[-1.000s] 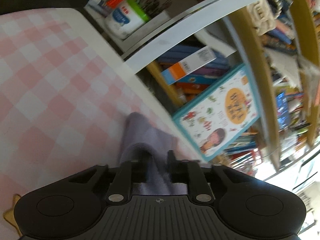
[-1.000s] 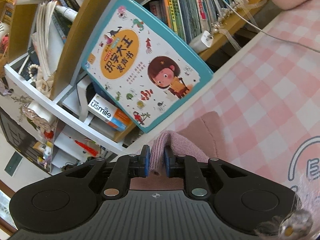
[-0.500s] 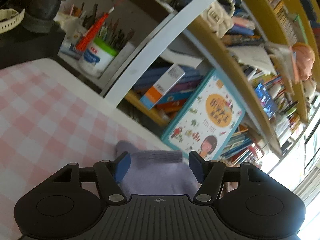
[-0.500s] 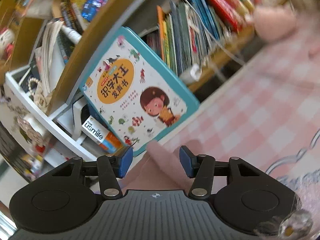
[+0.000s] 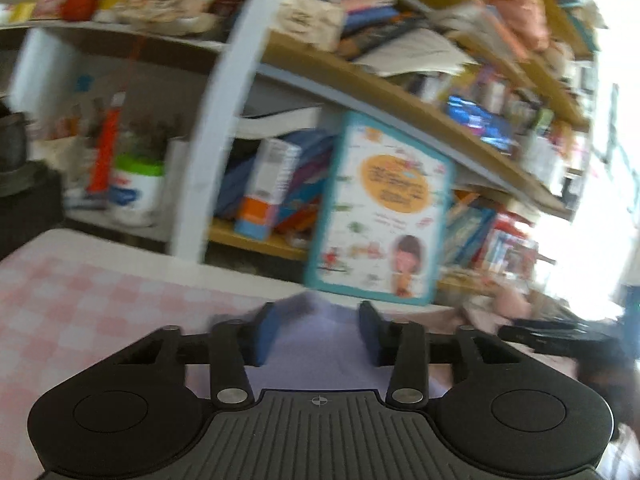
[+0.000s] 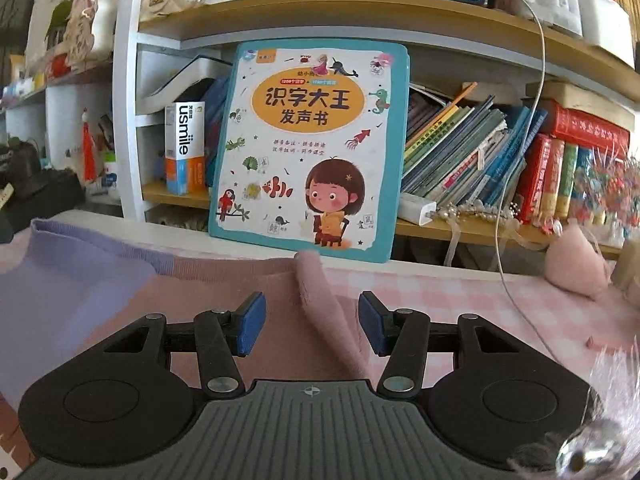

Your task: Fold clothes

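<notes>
My two claws hover low over a knitted garment (image 6: 132,292) that lies on a table covered in a pink checked cloth (image 6: 460,304). The left claw (image 5: 316,334) has its blue-padded fingers spread apart with nothing between them; the lilac part of the garment lies just below and ahead, though this view is blurred. The right claw (image 6: 312,322) is likewise spread and empty, over the pink part, where a raised ridge of knit (image 6: 320,300) runs up between the fingers. The garment's far edge lies near the table's back edge, just in front of a picture book (image 6: 308,148) leaning on the bookshelf (image 6: 360,28). I judge a fold edge lies set down here, but whether folding is midway or finished I cannot tell; any further fold would need a fresh pinch on an edge. On the shelf, a white tub (image 5: 136,188) holds pens or brushes, too blurred to tell.
</notes>
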A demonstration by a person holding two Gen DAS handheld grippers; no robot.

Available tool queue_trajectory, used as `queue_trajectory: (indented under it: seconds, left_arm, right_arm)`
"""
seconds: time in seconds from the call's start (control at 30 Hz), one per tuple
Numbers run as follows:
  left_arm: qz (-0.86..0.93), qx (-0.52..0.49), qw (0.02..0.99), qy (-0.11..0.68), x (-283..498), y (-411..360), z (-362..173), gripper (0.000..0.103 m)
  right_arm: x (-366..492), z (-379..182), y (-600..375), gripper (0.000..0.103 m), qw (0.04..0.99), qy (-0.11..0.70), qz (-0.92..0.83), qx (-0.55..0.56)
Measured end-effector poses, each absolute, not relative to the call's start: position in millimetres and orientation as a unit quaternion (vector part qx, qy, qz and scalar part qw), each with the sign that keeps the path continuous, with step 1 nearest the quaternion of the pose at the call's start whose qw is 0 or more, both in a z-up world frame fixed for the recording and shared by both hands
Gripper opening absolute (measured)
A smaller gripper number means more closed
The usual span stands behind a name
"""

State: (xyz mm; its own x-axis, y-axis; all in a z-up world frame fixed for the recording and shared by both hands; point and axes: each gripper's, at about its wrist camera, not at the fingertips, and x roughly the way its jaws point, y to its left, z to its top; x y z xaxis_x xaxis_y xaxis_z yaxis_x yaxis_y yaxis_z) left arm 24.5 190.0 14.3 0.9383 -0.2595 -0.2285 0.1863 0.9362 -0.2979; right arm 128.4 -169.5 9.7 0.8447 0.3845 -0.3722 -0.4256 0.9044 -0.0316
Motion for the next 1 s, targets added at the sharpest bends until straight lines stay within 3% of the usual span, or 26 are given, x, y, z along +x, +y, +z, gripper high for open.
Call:
queue_trajectory:
  seconds: [0.2, 0.47, 0.6, 0.67, 0.87, 0.93, 0.97, 1.0]
  left_arm:
    - [-0.072, -0.181, 0.957, 0.214, 64, 194, 9, 0.031]
    - [-0.009, -0.208, 0.955, 0.214, 59, 216, 7, 0.033]
    - [0.013, -0.209, 0.954, 0.215, 58, 224, 7, 0.049]
    - [0.014, -0.194, 0.956, 0.22, 57, 223, 8, 0.053]
    - [0.024, -0.15, 0.958, 0.244, 59, 216, 4, 0.051]
    - [0.02, -0.145, 0.956, 0.254, 61, 214, 0, 0.048]
    - [0.016, -0.145, 0.955, 0.259, 61, 213, -3, 0.038]
    - [0.007, -0.15, 0.954, 0.258, 61, 214, -3, 0.014]
  right_arm:
    - [146, 4, -174, 0.047, 0.958, 0.216, 0.184, -0.049]
    - [165, 0, -210, 0.044, 0.96, 0.244, 0.129, 0.05]
    - [159, 3, -213, 0.039, 0.962, 0.235, 0.127, 0.06]
    - [154, 5, -210, 0.038, 0.965, 0.22, 0.133, 0.052]
    - [152, 5, -205, 0.036, 0.958, 0.224, 0.168, 0.056]
    - [153, 4, -206, 0.023, 0.955, 0.23, 0.173, 0.065]
    - [154, 3, -206, 0.015, 0.954, 0.233, 0.176, 0.069]
    - [155, 3, -207, 0.007, 0.952, 0.236, 0.179, 0.074]
